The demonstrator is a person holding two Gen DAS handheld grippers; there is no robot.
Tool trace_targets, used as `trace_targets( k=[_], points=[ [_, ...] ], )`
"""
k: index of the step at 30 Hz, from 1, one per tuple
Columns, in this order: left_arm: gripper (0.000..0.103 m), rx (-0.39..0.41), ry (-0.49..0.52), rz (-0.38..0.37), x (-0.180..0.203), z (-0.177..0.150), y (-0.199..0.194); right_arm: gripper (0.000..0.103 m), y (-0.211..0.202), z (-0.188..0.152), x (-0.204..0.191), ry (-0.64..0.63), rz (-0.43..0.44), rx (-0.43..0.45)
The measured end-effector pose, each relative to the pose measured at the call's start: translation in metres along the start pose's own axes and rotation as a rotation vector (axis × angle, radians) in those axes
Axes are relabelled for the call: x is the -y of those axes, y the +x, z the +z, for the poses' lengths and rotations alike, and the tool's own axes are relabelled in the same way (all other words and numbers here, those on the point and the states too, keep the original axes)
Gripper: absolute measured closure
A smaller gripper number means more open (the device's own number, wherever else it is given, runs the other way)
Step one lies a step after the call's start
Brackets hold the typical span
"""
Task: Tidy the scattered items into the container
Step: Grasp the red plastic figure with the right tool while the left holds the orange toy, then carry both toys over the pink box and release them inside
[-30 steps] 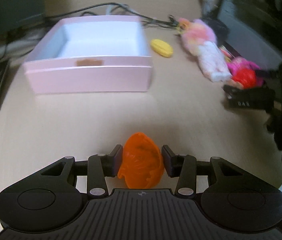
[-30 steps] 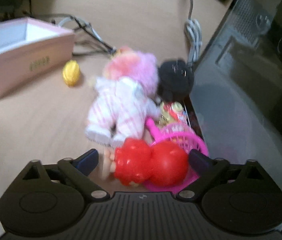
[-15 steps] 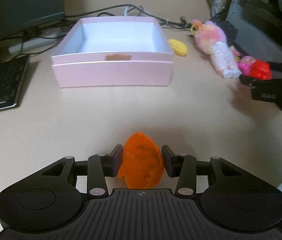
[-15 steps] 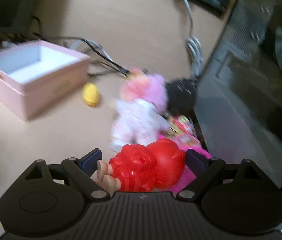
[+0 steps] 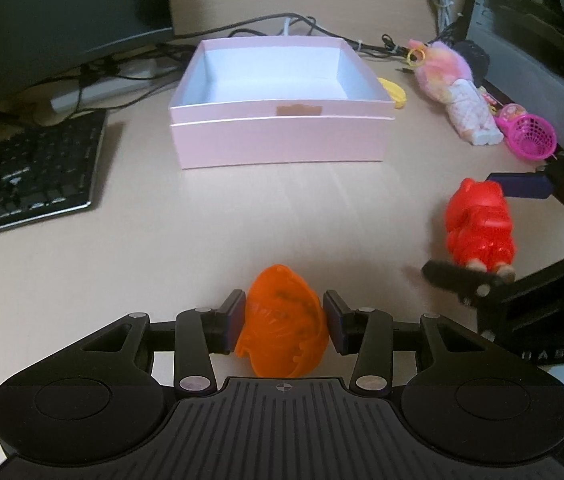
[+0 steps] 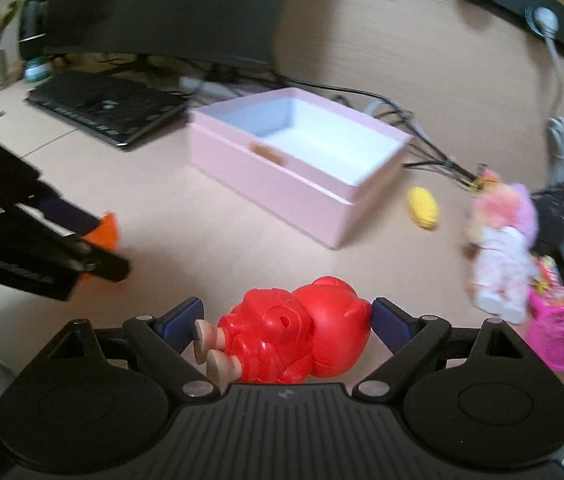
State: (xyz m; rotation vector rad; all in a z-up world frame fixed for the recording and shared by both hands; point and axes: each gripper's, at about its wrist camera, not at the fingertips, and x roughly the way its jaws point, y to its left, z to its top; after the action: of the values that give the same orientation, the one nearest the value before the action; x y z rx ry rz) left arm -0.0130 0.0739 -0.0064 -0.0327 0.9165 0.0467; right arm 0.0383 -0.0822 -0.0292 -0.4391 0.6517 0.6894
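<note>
A translucent orange toy (image 5: 282, 320) sits squeezed between the pads of my left gripper (image 5: 284, 314), held above the table. My right gripper (image 6: 285, 320) is shut on a red plastic figure (image 6: 294, 332), which lies sideways with its head on the right pad and its feet at the left pad. From the left wrist view the same red figure (image 5: 478, 220) hangs at the right. The pink open box (image 5: 282, 140) stands ahead with a white, empty inside (image 6: 322, 148). Beside it lie a yellow toy (image 6: 424, 208), a plush doll (image 6: 498, 248) and a pink basket (image 6: 562, 336).
A black keyboard (image 5: 29, 176) lies left of the box, and a dark monitor (image 5: 41, 12) stands behind it. Cables (image 5: 273, 26) run behind the box. A computer case (image 5: 542, 40) walls the right side. Bare tabletop (image 5: 241, 220) lies between both grippers and the box.
My right gripper closed on the red figure, lifted it off the pink basket and carried it left towards the box. My left gripper, still holding the orange toy, shifted so the box sits straight ahead.
</note>
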Motion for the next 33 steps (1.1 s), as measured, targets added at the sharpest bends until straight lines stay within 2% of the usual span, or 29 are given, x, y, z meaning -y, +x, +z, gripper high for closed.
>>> trace_targets(
  k=[12, 17, 21, 24, 28, 30, 33],
  points=[
    [0.056, 0.022, 0.039, -0.049, -0.025, -0.002, -0.007, 0.012, 0.001, 0.014, -0.027, -0.005, 0.020, -0.006],
    [0.056, 0.034, 0.074, -0.084, -0.029, 0.005, -0.006, 0.012, 0.000, 0.023, -0.032, -0.045, 0.062, -0.013],
    [0.056, 0.055, 0.076, -0.110, -0.033, 0.016, -0.003, 0.012, -0.003, 0.032, -0.031, -0.098, 0.062, -0.002],
    [0.056, 0.128, 0.066, -0.127, -0.031, 0.039, -0.006, 0.012, -0.010, 0.052, -0.018, -0.139, 0.010, 0.062],
    [0.056, 0.255, 0.061, -0.135, -0.023, 0.086, -0.005, 0.012, -0.011, 0.091, 0.010, -0.156, -0.077, 0.168],
    [0.056, 0.310, 0.054, -0.124, -0.022, 0.110, 0.004, 0.012, -0.003, 0.109, 0.026, -0.154, -0.094, 0.218],
    [0.056, 0.350, 0.033, -0.097, -0.022, 0.143, 0.026, 0.012, 0.023, 0.124, 0.038, -0.211, -0.107, 0.236]
  ],
)
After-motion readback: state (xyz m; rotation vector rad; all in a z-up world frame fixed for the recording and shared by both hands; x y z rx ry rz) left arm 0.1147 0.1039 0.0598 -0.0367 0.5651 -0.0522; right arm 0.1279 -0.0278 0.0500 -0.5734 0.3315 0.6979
